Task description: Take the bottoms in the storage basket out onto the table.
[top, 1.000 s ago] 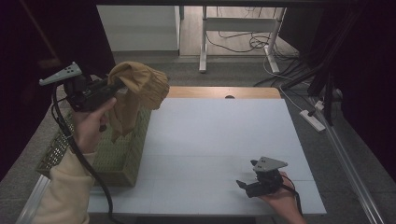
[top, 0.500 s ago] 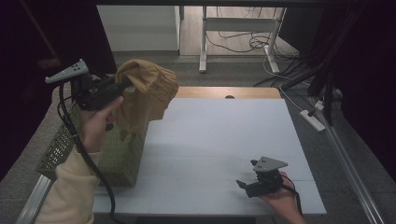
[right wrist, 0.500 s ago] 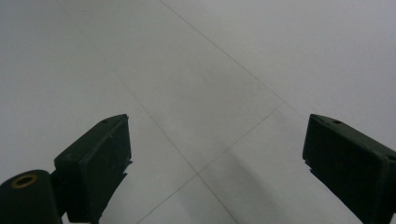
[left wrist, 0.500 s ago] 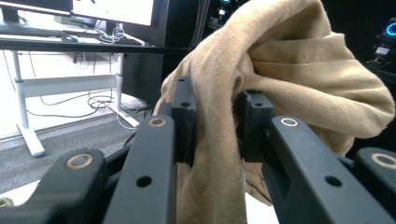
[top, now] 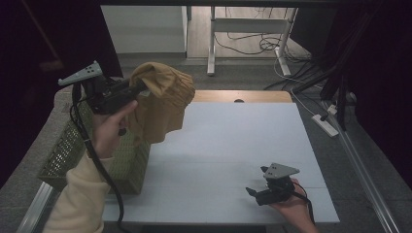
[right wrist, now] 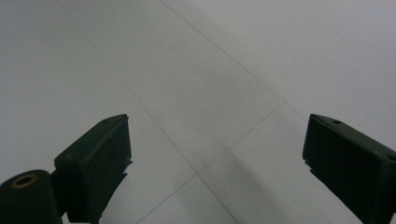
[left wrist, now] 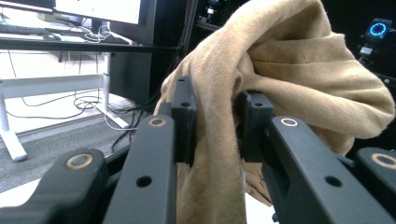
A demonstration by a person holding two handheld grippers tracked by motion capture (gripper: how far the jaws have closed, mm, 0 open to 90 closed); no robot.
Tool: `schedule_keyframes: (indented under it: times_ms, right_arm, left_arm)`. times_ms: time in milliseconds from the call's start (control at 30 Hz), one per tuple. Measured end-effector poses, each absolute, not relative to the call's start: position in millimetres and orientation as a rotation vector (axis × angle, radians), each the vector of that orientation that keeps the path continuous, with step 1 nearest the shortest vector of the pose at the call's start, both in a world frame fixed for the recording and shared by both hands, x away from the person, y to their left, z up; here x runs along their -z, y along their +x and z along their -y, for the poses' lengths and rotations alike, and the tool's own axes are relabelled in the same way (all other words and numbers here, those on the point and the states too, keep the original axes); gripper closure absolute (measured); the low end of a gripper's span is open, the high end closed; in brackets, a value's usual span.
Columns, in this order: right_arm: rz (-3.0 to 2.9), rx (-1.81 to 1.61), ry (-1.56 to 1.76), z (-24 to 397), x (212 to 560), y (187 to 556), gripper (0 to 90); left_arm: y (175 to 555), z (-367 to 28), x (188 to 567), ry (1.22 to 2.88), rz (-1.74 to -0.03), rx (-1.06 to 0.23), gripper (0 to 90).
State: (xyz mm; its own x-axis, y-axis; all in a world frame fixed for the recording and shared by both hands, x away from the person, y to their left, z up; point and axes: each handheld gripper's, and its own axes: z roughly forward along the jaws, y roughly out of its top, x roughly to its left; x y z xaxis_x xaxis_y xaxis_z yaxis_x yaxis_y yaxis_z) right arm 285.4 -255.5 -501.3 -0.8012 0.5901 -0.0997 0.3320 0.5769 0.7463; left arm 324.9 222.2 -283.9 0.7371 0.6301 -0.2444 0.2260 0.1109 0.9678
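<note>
A tan cloth (top: pixel 163 104) hangs in the air over the left edge of the white table (top: pixel 233 141), above a green mesh basket (top: pixel 73 155). My left gripper (top: pixel 138 87) is shut on a bunched fold of it. In the left gripper view the cloth (left wrist: pixel 280 70) is pinched between the two pads, with my left gripper (left wrist: pixel 217 116) holding it up and the rest drooping down and to the right. My right gripper (top: pixel 257 187) rests low near the table's front right, open. In the right gripper view my right gripper (right wrist: pixel 217 154) has nothing between its jaws but bare table (right wrist: pixel 210 70).
The basket stands at the table's left edge, partly off it. A wooden strip (top: pixel 243 96) runs along the table's far edge. Cables and a power strip (top: pixel 325 124) lie on the floor at the right. Desk legs (top: pixel 211 43) stand beyond the table.
My left gripper has carried the cloth rightward and a little higher, from over the basket toward the table. The right gripper has stayed put.
</note>
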Motion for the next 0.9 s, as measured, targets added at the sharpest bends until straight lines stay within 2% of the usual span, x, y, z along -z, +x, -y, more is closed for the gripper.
schedule_keyframes:
  times_ms: [900]
  right_arm:
    - [-2.465,-1.083,0.758,255.9,500.5,284.7,7.7]
  left_arm:
    - [334.4,-196.7,294.4,1.496,-0.726,-0.289,71.9]
